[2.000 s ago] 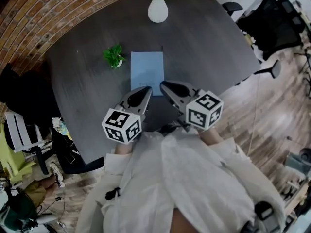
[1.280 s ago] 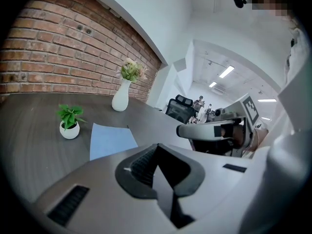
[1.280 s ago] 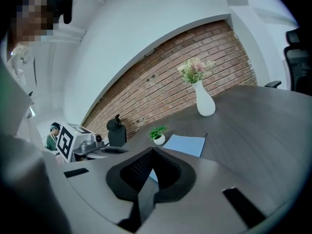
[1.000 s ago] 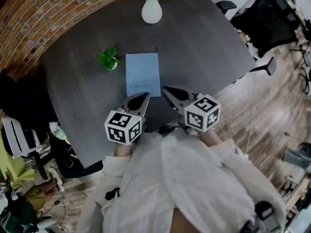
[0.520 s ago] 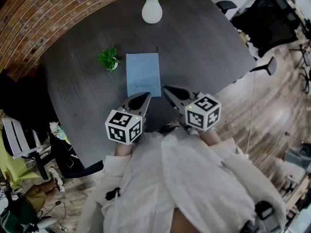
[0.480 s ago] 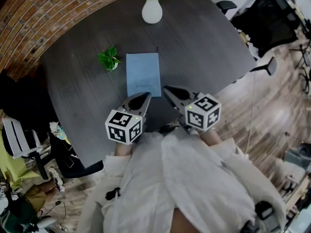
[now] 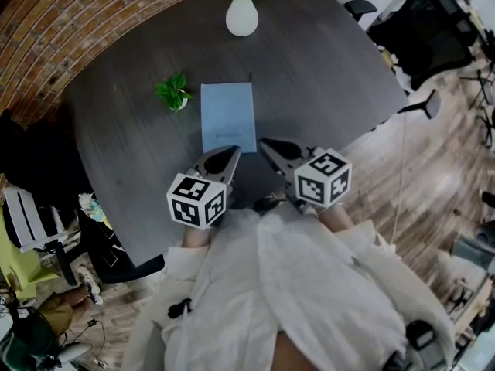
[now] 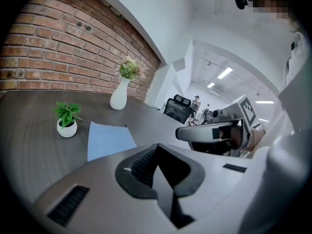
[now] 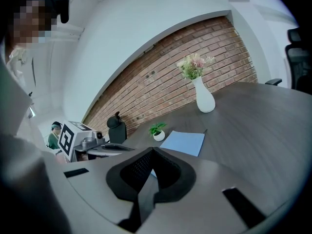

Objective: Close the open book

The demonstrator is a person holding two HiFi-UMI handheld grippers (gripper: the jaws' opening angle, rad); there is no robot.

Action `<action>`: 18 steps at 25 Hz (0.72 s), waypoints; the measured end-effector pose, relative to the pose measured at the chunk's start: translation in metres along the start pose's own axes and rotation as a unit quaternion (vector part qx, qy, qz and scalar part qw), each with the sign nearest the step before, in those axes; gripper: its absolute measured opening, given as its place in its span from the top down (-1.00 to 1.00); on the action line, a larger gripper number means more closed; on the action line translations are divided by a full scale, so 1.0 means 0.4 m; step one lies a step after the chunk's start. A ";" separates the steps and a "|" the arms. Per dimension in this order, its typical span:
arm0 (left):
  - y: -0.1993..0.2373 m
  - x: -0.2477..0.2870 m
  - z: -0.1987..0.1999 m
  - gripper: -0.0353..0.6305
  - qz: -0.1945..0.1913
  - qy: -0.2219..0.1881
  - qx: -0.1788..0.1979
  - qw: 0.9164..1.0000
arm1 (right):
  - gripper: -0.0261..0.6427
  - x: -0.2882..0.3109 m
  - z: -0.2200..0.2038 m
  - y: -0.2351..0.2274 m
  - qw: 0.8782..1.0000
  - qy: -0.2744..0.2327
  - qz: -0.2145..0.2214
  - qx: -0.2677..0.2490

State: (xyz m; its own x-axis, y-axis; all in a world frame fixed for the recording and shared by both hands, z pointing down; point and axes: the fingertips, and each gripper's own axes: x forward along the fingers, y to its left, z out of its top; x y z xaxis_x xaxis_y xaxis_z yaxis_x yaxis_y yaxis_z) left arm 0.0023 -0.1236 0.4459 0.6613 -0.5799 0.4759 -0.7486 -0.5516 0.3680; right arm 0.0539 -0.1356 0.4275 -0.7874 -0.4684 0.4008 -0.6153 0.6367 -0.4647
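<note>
No writing, label, number or sign can be read anywhere.

Head view steeply down; others low across table

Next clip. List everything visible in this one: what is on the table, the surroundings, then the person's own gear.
table: 1, dark grey, middle of the head view
book: 1, light blue, flat on the table just beyond the tools, looks closed
potted plant: 1, green in a white pot, left of the book, not touching it
vase: 1, white, holding flowers, far side of the table
brick wall: 1, red-brown, beyond the table at upper left
office chairs: several, black, upper right
floor: 1, wood planks, right of the table
left tool: 1, grey with marker cube, jaws shut, empty
right tool: 1, grey with marker cube, jaws shut, empty
white garment: 1, on the person, bottom
</note>
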 end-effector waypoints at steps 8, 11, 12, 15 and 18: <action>-0.004 -0.003 -0.001 0.88 -0.002 -0.001 0.000 1.000 | 0.91 -0.002 -0.006 0.005 1.000 0.006 -0.003 -0.010; -0.004 -0.006 -0.005 0.88 -0.001 0.000 -0.001 1.000 | 0.91 -0.001 -0.012 0.007 1.000 0.008 -0.003 -0.011; -0.003 -0.006 -0.005 0.88 -0.001 -0.001 -0.002 1.000 | 0.91 -0.001 -0.013 0.007 1.000 0.009 -0.003 -0.011; -0.003 -0.007 -0.003 0.88 -0.003 -0.004 -0.007 1.000 | 0.91 -0.003 -0.012 0.008 1.000 0.009 -0.003 -0.010; -0.001 -0.008 0.000 0.88 -0.004 -0.006 -0.009 1.000 | 0.91 -0.002 -0.012 0.009 1.000 0.010 -0.004 -0.011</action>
State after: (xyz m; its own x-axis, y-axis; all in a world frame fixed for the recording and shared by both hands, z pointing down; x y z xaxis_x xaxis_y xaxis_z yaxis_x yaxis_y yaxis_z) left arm 0.0005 -0.1213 0.4441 0.6679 -0.5821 0.4638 -0.7437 -0.5450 0.3871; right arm 0.0524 -0.1301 0.4293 -0.7814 -0.4611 0.4205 -0.6205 0.6461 -0.4445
